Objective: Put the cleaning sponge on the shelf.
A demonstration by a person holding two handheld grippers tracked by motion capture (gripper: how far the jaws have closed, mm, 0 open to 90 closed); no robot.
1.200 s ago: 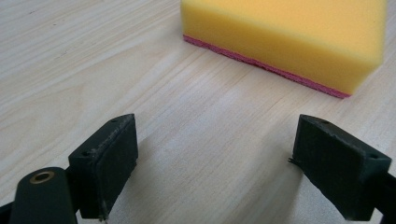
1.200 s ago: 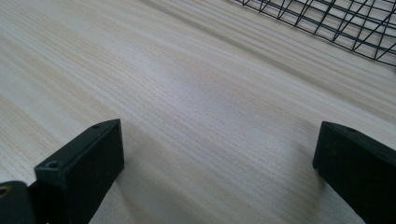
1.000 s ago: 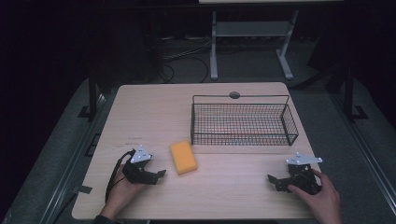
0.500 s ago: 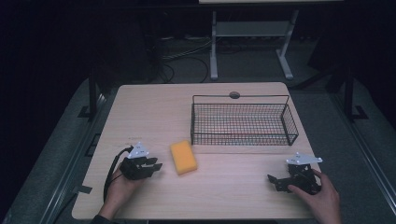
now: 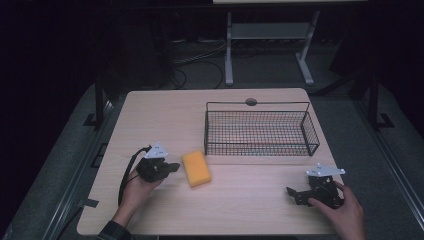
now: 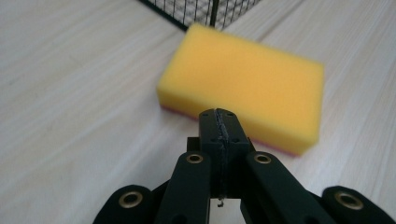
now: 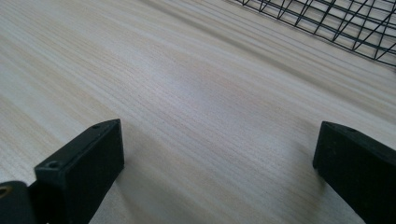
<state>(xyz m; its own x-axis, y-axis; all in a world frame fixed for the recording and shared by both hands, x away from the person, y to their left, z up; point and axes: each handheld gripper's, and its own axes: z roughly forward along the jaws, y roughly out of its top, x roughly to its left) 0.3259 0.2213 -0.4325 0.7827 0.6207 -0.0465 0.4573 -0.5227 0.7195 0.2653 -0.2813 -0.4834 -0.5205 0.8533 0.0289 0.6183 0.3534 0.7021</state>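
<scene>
A: Left gripper [image 6: 219,122] has just clamped shut on nothing; the sponge [image 5: 196,168] lies just ahead, near the basket [image 5: 260,129].

B: Closed, it'd probably only shove it; right gripper [image 5: 309,195] gapes idle

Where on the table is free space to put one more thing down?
Free: the table left of the basket, and between sponge and right gripper. Crowded: around the left gripper beside the sponge.
</scene>
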